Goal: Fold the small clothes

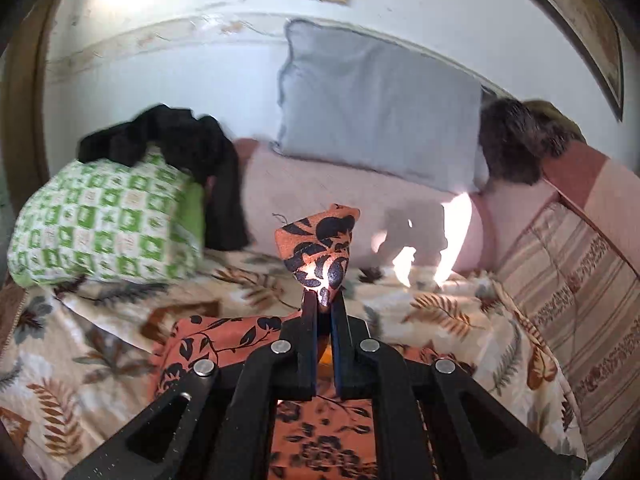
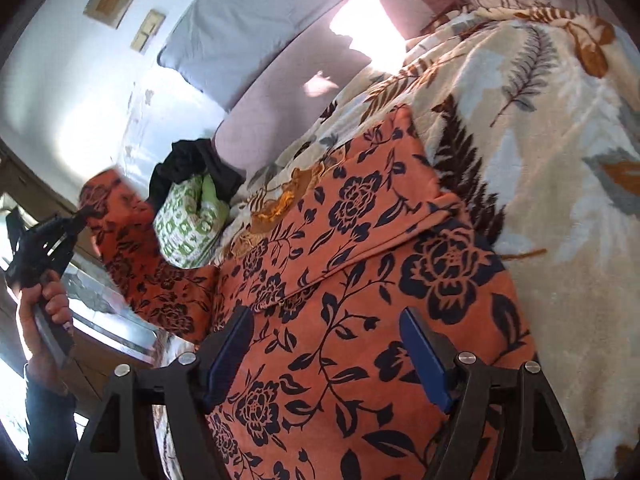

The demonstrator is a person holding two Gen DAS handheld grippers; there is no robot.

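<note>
We are pinching a corner of the orange floral garment (image 1: 320,248) in the pressed-together left hand-held gripper (image 1: 323,300), lifted off the bed (image 2: 560,128); the spread right hand-held gripper (image 2: 328,354) is hovering over its flat body, nearer

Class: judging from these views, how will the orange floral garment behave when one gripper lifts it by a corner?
The orange floral garment is probably floppy: the corner pinched in the left gripper crumples, and the cloth sags behind it. It looks light. The rest will likely drag across the leaf-print blanket.
</note>
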